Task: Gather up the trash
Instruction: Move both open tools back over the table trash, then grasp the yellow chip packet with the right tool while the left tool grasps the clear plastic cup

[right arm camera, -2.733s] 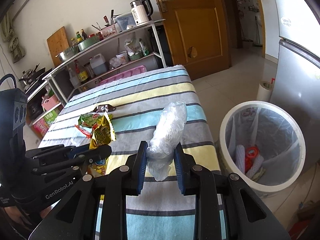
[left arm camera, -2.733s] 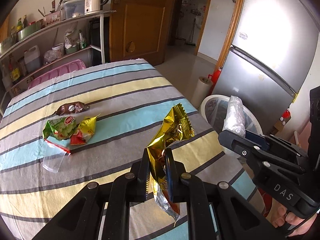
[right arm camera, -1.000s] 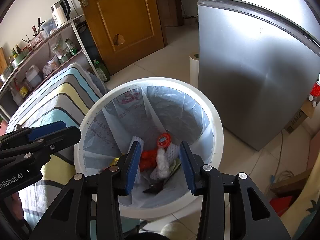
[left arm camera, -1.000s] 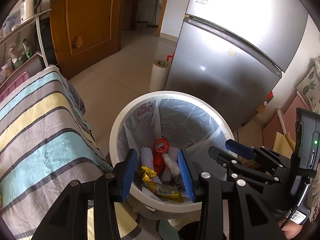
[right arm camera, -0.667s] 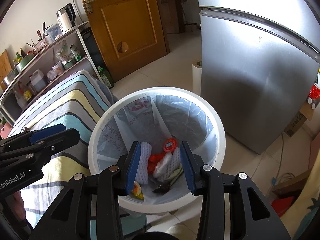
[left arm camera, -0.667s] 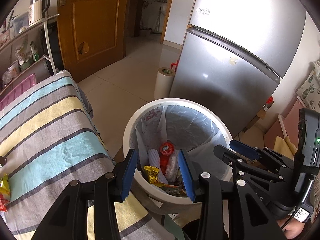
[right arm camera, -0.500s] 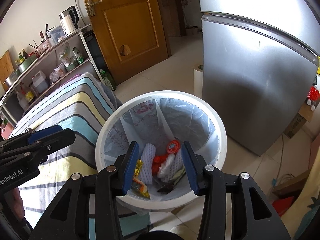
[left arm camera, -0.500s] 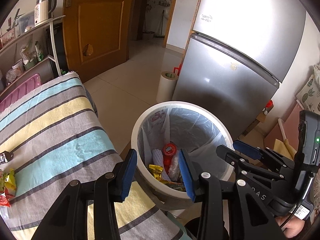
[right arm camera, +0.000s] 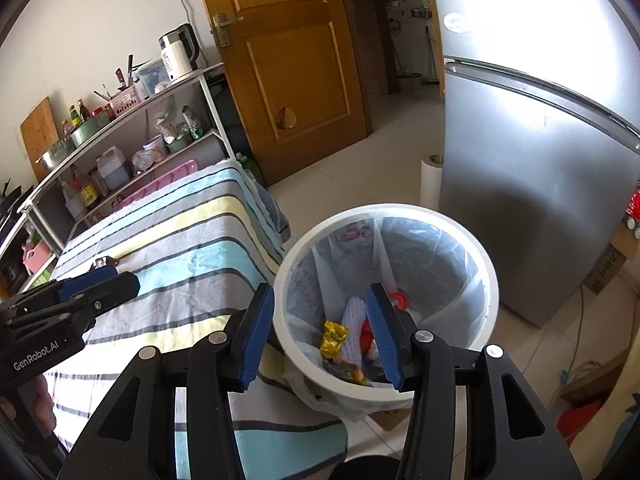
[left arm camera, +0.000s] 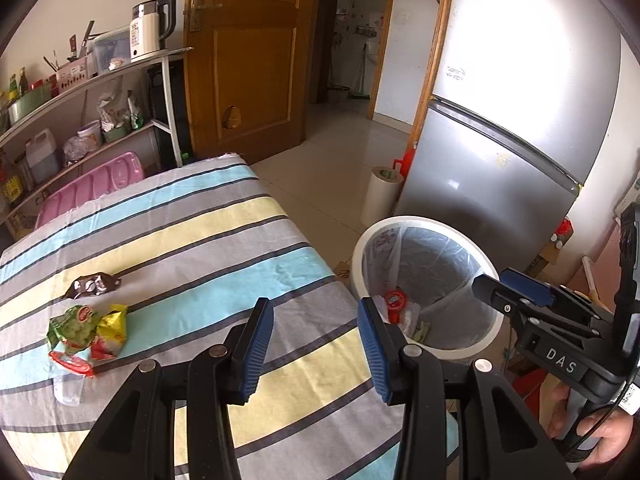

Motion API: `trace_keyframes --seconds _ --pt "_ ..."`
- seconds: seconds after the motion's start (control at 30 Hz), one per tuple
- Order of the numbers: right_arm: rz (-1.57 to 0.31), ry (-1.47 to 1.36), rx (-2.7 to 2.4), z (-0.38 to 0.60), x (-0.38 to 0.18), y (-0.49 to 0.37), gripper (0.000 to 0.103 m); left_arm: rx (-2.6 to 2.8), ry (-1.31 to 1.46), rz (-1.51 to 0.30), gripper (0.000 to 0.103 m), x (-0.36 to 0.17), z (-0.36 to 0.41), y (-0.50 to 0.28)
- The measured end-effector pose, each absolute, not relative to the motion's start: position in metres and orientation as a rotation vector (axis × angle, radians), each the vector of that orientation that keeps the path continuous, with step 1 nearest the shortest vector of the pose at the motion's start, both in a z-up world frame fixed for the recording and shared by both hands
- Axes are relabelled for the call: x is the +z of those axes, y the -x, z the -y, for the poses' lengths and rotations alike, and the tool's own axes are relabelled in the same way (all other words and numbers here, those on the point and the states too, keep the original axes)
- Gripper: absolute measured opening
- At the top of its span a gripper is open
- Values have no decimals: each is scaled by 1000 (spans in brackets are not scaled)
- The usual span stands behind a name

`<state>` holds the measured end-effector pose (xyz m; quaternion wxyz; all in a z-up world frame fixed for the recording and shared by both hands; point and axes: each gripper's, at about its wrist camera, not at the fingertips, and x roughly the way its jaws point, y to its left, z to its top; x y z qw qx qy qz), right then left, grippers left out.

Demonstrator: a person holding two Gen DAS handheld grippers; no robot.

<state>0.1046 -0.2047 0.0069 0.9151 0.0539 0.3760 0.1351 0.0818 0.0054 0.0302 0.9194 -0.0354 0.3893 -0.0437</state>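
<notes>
Striped cloth in blue, yellow and grey covers the table (left arm camera: 192, 240), which stands just beside a round white trash bin (left arm camera: 492, 320) lined with a clear bag. Beyond the bin rises a silver fridge (left arm camera: 500, 168), with a white paper roll (left arm camera: 378, 194) on the floor near its foot, and a wooden door (left arm camera: 256, 60) stands farther back. On the far side of the table from the bin runs a metal shelf (left arm camera: 120, 72) carrying a white kettle (left arm camera: 150, 28), bottles and bowls.

Inside the bin lie a gold wrapper (right arm camera: 334, 338), white foam netting (right arm camera: 354, 320) and a red lid (right arm camera: 398, 300), all piled at the bottom.

Across the table from the bin, 4 pieces of trash lie on the cloth: a brown wrapper (left arm camera: 92, 285), a green packet (left arm camera: 72, 326) touching a yellow-red packet (left arm camera: 110, 330), and a clear plastic cup (left arm camera: 70, 384) lying partly under them.

The left gripper (left arm camera: 316, 342) hovers over the table's edge nearest the bin, its 2 blue-padded fingers spread wide and holding nothing; the packets sit well to its left. The right gripper (right arm camera: 320, 334) hangs over the bin's near rim, fingers likewise spread apart and empty, with the gold wrapper showing in the gap between them, down in the bin.
</notes>
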Motion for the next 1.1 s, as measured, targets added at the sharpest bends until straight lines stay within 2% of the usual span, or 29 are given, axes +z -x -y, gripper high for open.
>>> trace_keyframes --seconds 0.57,0.67,0.83,0.97,1.1 --pt "-769 -13 498 88 13 -92 51 182 185 -785 44 27 -138 -11" --pt "-777 0 541 69 10 -92 51 221 208 -795 51 23 -160 -2" --pt "-795 29 589 41 5 -92 51 268 236 -792 52 21 -187 11" --pt "-818 54 631 21 -1 -92 51 291 252 -816 60 16 -205 17" --pt "-831 71 668 2 -5 -94 51 289 290 -847 60 7 -219 19"
